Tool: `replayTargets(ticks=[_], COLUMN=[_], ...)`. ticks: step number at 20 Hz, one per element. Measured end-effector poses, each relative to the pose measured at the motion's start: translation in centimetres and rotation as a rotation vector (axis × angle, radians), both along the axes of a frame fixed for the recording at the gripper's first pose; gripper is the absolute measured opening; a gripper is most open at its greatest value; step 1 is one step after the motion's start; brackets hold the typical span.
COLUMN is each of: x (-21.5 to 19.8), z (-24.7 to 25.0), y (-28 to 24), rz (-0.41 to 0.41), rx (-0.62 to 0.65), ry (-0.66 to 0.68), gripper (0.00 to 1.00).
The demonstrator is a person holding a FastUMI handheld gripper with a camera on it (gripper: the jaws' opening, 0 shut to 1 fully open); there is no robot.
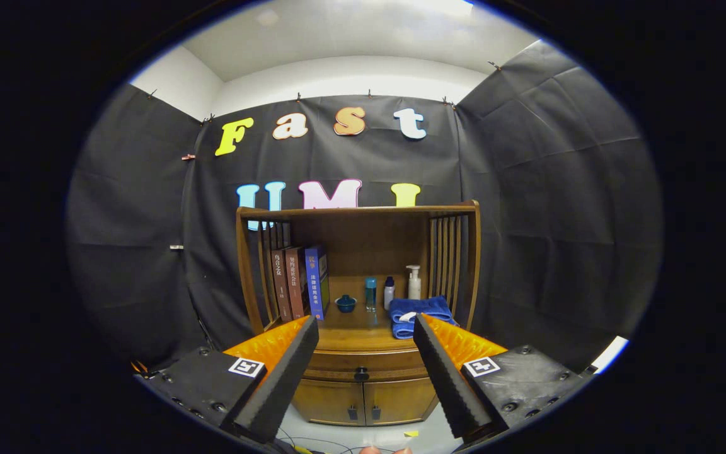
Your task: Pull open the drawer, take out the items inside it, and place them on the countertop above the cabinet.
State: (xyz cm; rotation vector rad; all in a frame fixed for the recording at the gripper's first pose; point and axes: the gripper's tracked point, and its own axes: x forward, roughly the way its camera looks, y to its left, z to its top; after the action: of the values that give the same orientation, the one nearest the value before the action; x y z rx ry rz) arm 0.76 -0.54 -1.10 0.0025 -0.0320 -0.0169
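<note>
1. The claw (364, 328) stands wide, its two fingers spread well apart and holding nothing; the fingertips frame the cabinet ahead without touching it.
2. Between the fingers, just ahead and a little below the tips, sits the drawer (363, 364) of the wooden cabinet (363, 391), fully closed, with a small dark knob (361, 374) at the middle of its lower edge.
3. Below the drawer, still between the fingers, are two cabinet doors (363, 400) side by side, each with a small dark handle near the seam where they meet.
4. Directly above the drawer lies the countertop (357, 333), a wooden surface under an open shelf frame with slatted sides.
5. On the countertop just beyond the right fingertip rests a folded blue towel (418, 314) with a small white object lying on it; what that object is I cannot tell.
6. Behind the towel stands a white pump bottle (413, 282); to its left are a small dark-capped bottle (389, 292) and a teal bottle (370, 293), close together.
7. Left of those, near the middle of the countertop, sits a small blue bowl-like dish (345, 304).
8. Beyond the left fingertip, several books (300, 282) stand upright against the left slats, the nearest one blue.
9. Below the cabinet, a pale floor (363, 435) shows thin cables and a small yellow scrap near the base.
</note>
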Motion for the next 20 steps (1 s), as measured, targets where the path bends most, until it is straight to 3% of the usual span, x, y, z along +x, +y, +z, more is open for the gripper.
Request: replayTargets(ticks=[6,11,20], x=[3.0,7.8,17.1], z=[-6.4,-15.0,-27.7], y=[-1.0,-2.0,-0.5], rz=[0.001,-0.015,0.038], rx=[0.042,0.005,-0.01], ry=[-0.047,0.023,0.193], gripper=[0.99,1.0,1.0])
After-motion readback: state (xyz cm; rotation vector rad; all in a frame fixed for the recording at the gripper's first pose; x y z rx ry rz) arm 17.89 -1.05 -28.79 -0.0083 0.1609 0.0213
